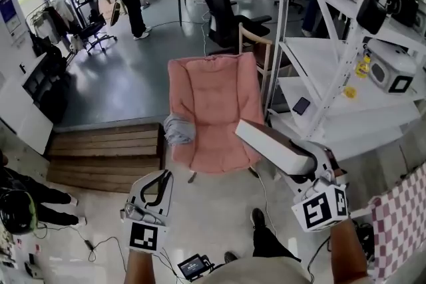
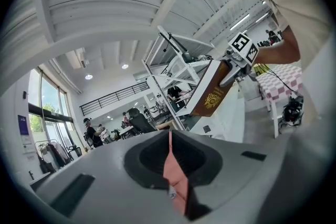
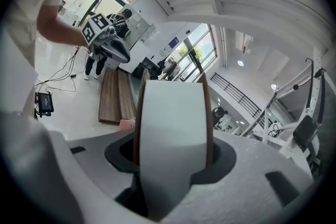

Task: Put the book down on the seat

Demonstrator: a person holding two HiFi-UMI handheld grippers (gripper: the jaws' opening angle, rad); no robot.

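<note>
Currently the right gripper (image 1: 301,168) is carrying the book (image 1: 271,145) beside the pink armchair (image 1: 206,86).

From the head view, the book is hanging in the air by the chair's right arm, clear of the seat (image 1: 210,149), with its white page edges facing up, while the left gripper (image 1: 154,188) is hovering in front of the chair's left side. In the left gripper view, its jaws are pressing together on nothing, only a sliver of pink chair showing between them. In the right gripper view, the jaws are clamping the book by its brown covers, pages facing the camera.
</note>
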